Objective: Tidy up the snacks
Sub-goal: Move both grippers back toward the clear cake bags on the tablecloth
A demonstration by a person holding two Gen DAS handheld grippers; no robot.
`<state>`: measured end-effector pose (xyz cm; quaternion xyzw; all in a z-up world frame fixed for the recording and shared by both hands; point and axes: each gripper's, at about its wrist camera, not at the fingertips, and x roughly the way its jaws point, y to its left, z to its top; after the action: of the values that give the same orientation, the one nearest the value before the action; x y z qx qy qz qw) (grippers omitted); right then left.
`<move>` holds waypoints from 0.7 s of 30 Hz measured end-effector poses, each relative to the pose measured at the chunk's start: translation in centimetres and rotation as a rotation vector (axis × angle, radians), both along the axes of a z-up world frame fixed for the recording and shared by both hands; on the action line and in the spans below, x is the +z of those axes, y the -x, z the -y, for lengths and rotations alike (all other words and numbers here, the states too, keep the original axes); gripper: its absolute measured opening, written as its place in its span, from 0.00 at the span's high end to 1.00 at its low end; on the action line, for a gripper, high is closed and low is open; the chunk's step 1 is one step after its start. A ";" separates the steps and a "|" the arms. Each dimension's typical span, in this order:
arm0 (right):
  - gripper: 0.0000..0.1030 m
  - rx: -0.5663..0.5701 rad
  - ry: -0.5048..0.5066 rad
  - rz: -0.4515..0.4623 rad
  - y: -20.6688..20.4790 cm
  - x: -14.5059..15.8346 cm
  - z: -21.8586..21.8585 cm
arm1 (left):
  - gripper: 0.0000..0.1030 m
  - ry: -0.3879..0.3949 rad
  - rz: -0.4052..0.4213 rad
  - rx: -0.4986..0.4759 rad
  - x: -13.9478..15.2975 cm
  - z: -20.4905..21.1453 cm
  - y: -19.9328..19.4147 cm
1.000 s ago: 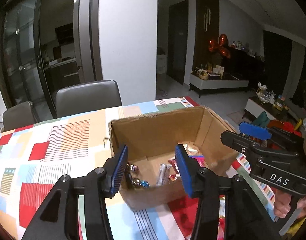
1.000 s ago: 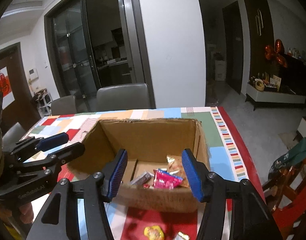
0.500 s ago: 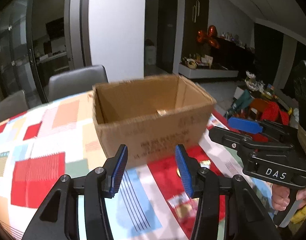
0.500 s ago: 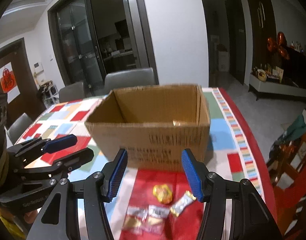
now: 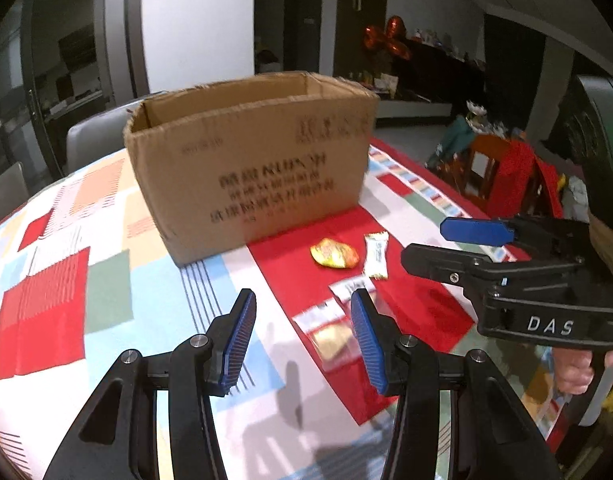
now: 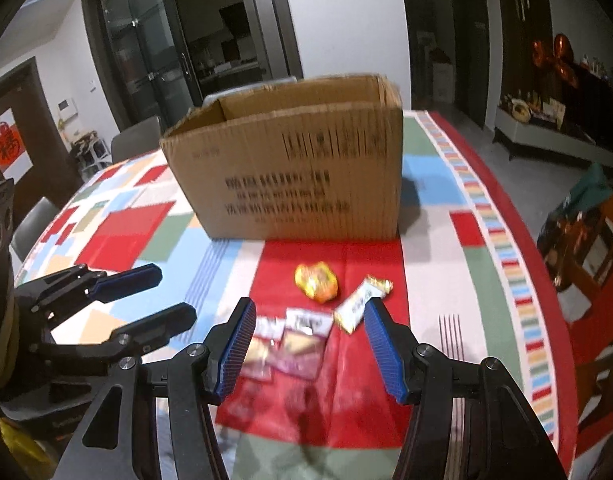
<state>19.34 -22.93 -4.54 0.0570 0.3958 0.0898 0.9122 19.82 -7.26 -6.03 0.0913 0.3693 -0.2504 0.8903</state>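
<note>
Four or so loose snacks, blurred, lie on the red patch near the box. Your right gripper, spread wide and empty, hangs directly over them; the left gripper, also agape, sits leftward.

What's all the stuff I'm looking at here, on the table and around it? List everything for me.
cardboard box: one, brown with dark print, open top, standing on the table behind the snacks
round snack: one, yellow-orange wrapper, on the red patch in front of the box
long snack packet: one, white with gold ends, right of the round one
flat snack packets: at least two, blurred, white and reddish, nearest the grippers
tablecloth: one, patchwork of red, blue, green, orange and white, covering the table
chairs: grey, at the table's far side
balloon: one, orange-red, back right of the room
left gripper: black, blue pads, open, empty
right gripper: black, blue pads, open, above the flat packets
</note>
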 end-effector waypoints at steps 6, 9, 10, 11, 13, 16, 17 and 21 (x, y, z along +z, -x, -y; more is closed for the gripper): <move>0.44 -0.013 -0.003 -0.036 0.8 -1.3 0.3 | 0.53 -0.023 -0.027 -0.057 -2.3 1.4 1.0; 0.44 -0.022 -0.007 -0.052 1.0 -1.8 0.5 | 0.53 -0.028 -0.047 -0.070 -3.4 1.8 0.9; 0.44 -0.026 -0.009 -0.058 1.0 -2.0 0.7 | 0.53 -0.029 -0.055 -0.075 -3.8 2.1 0.9; 0.44 -0.030 -0.010 -0.064 1.1 -2.3 0.8 | 0.53 -0.032 -0.059 -0.074 -4.1 2.2 0.8; 0.44 -0.039 -0.010 -0.070 1.2 -2.6 1.0 | 0.53 -0.043 -0.065 -0.078 -4.8 2.7 0.7; 0.44 -0.047 -0.017 -0.079 1.1 -3.0 1.2 | 0.53 -0.064 -0.070 -0.077 -5.5 3.2 0.4; 0.44 -0.049 -0.019 -0.079 1.1 -3.1 1.3 | 0.53 -0.071 -0.069 -0.073 -5.7 3.3 0.3; 0.44 -0.054 -0.027 -0.087 1.1 -3.5 1.4 | 0.53 -0.092 -0.073 -0.061 -6.4 3.5 -0.3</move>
<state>18.25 -24.29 -8.04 0.0837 0.4323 0.0677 0.8953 20.11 -10.75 -12.39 0.1342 0.4096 -0.2632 0.8631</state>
